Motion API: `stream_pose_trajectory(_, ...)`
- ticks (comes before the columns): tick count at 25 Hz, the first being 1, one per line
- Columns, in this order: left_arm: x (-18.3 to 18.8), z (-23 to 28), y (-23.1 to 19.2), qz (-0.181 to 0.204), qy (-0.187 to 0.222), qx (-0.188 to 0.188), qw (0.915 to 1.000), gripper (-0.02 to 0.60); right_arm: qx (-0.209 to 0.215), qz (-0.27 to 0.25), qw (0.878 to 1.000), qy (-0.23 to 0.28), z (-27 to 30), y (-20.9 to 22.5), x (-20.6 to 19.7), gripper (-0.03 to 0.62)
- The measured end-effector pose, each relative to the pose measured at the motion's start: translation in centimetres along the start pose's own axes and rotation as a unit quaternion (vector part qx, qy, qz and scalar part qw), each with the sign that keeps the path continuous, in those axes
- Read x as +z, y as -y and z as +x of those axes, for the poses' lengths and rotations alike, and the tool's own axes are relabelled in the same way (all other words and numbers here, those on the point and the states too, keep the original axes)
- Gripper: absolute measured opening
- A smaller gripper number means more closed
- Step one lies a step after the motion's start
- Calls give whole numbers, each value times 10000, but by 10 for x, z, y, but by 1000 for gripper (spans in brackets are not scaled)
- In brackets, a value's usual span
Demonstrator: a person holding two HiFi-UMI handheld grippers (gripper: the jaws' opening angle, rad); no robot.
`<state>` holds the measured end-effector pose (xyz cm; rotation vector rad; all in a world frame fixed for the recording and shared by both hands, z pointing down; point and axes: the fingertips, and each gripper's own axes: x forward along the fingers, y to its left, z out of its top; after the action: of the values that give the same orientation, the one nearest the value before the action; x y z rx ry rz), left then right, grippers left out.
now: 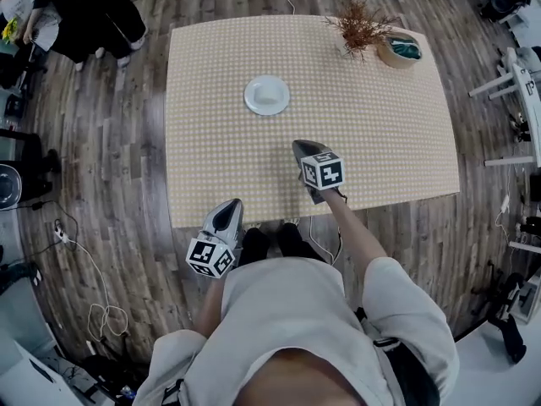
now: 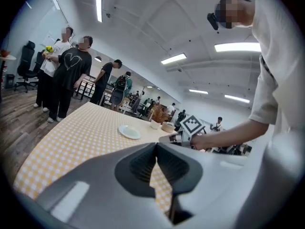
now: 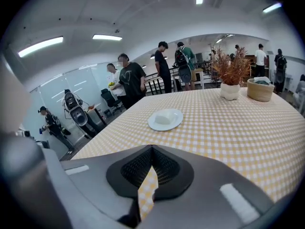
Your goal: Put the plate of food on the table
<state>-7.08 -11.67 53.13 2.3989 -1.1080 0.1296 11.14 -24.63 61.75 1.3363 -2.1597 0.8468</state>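
A white plate [image 1: 267, 95] with a pale block of food on it rests on the checked table [image 1: 380, 142], a little left of the middle. The plate [image 3: 165, 119] lies well ahead of my right gripper [image 3: 151, 149], and the plate [image 2: 129, 132] shows far off past my left gripper [image 2: 156, 147]. My right gripper [image 1: 306, 147] hangs over the table's near part, shut and empty. My left gripper [image 1: 226, 214] is at the table's near edge, left of the right one, its jaws together with nothing between them.
A dried plant in a white pot [image 1: 362, 29] and a woven basket [image 1: 399, 49] stand at the table's far right corner. Several people [image 1: 76, 11] stand on the wooden floor beyond the far left corner. Cables [image 1: 84, 260] trail on the floor at left.
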Motion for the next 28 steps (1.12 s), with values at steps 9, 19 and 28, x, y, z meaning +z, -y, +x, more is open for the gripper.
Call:
stream_pose_trajectory(9, 51, 18, 24, 674, 360, -492, 9959, 9, -34, -368, 9933, 1092, -71, -33, 31, -2)
stream_pose_trajectory(19, 79, 20, 50, 1039, 656, -649, 9903, 9, -23, -484, 9735, 2235, -162, -60, 41, -2)
stream_pose_trajectory(28, 79, 17, 57, 1033, 727, -682, 9896, 9, -207, -316, 9627, 2680, -210, -72, 12, -3)
